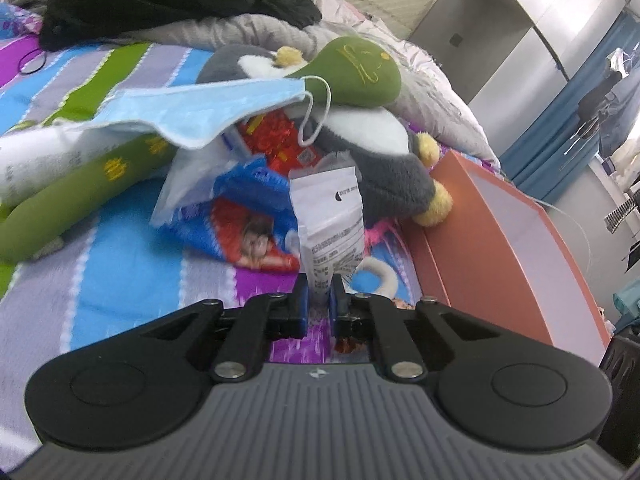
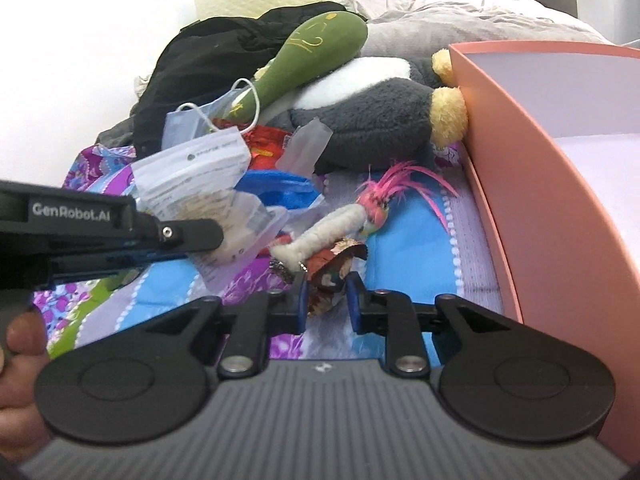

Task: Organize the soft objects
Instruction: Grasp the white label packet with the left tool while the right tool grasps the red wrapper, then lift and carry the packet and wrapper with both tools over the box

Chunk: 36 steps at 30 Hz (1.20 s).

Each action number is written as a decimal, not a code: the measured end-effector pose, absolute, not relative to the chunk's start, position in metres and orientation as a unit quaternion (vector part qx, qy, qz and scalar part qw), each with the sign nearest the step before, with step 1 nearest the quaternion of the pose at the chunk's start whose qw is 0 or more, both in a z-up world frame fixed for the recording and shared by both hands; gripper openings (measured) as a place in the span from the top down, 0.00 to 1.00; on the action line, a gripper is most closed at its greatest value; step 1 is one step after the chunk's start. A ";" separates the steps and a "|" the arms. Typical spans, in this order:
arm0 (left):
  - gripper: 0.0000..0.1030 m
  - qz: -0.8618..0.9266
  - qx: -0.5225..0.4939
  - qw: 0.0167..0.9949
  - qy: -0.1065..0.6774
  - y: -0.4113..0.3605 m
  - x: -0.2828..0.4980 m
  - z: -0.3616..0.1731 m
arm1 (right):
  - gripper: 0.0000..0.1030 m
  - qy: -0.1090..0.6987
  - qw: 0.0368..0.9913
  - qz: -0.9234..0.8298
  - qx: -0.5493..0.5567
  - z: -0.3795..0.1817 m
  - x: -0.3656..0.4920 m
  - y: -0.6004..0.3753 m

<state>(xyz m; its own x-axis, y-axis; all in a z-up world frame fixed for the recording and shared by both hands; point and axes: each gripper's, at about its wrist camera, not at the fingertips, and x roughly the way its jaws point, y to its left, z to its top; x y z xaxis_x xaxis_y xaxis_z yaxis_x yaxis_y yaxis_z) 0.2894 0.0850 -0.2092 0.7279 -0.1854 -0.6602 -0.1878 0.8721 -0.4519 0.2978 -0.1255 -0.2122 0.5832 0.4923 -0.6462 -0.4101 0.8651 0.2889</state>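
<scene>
Left wrist view shows a striped bedspread (image 1: 120, 248) carrying an orange box (image 1: 500, 240), with a grey penguin plush (image 1: 384, 160) beside it and a green plush (image 1: 356, 72) lying across that. The left tool (image 1: 319, 300) is clamped on a white pouch (image 1: 330, 216). The right tool (image 2: 328, 300) pinches a brown patterned scrap (image 2: 334, 268) joined to a pink-feathered toy (image 2: 376, 208) near the box.

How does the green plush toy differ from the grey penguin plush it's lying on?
The green plush toy is long, slim and smooth-skinned with yellow stitched marks; the grey penguin plush is rounder, fuzzy, with white patches and yellow feet. The green one lies tilted on top, the penguin underneath on its side against the orange box. Neither is held by a gripper, and both lie in the pile on the bed.
</scene>
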 end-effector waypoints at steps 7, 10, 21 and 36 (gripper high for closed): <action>0.89 -0.008 -0.235 0.887 0.397 0.073 0.251 -0.203 | 0.77 0.392 0.884 0.253 0.005 -0.203 0.253 -0.136; 0.89 -0.013 -0.228 0.883 0.409 0.067 0.236 -0.202 | 0.77 0.409 0.877 0.253 0.021 -0.203 0.238 -0.144; 0.89 0.004 -0.220 0.870 0.440 0.061 0.199 -0.198 | 0.71 0.410 0.881 0.231 0.046 -0.220 0.220 -0.151; 0.89 0.015 -0.202 0.874 0.442 0.051 0.197 -0.181 | 0.71 0.388 0.890 0.231 0.063 -0.227 0.234 -0.155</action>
<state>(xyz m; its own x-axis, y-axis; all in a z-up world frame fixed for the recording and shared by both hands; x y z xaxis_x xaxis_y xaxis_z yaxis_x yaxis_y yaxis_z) 0.1971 0.0515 -0.1809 0.6096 -0.1520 -0.7780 -0.2044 0.9181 -0.3395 0.2340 -0.1550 -0.2270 0.5924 0.4608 -0.6609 -0.3632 0.8850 0.2914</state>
